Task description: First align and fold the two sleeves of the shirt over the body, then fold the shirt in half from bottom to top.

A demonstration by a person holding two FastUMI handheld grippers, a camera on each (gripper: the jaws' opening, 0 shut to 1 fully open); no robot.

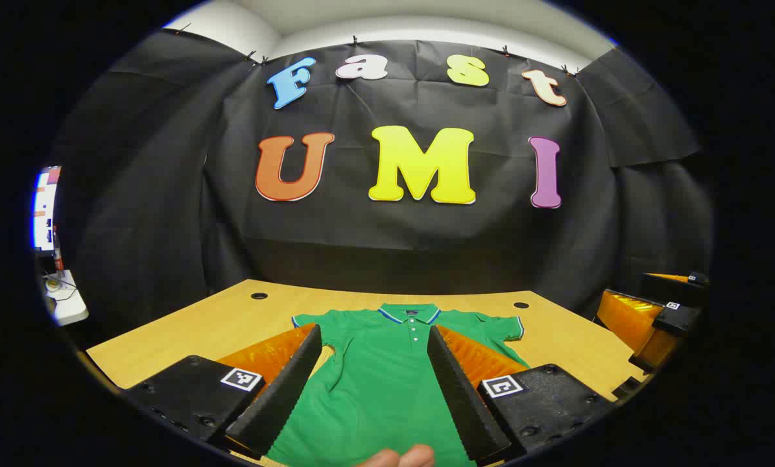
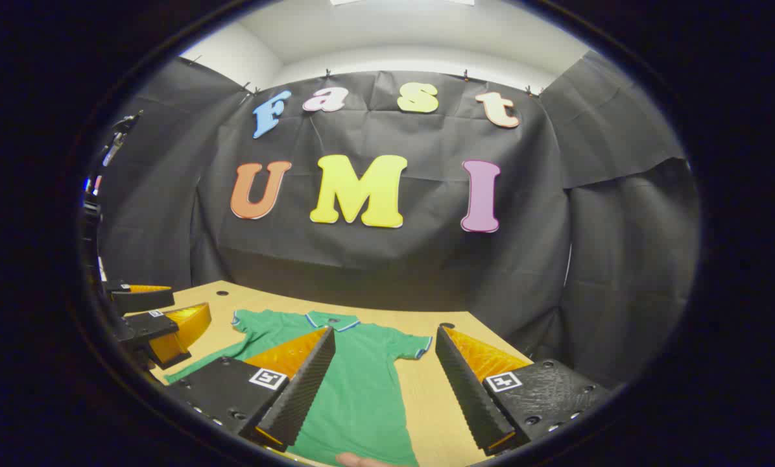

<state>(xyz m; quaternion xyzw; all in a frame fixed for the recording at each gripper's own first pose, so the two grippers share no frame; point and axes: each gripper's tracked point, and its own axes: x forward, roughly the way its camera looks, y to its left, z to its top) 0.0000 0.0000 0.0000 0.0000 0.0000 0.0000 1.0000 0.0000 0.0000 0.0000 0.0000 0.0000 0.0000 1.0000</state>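
Flat: unlettered green shirt

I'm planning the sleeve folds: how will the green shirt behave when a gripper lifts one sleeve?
The green shirt lies flat and thin on the wooden table, so it is probably floppy and light. A lifted sleeve would likely drape and may drag the body along.

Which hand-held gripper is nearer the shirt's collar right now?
Left. The left hand-held gripper hangs open over the shirt, in line with its collar. The right hand-held gripper, also open, sits off toward the shirt's right sleeve.
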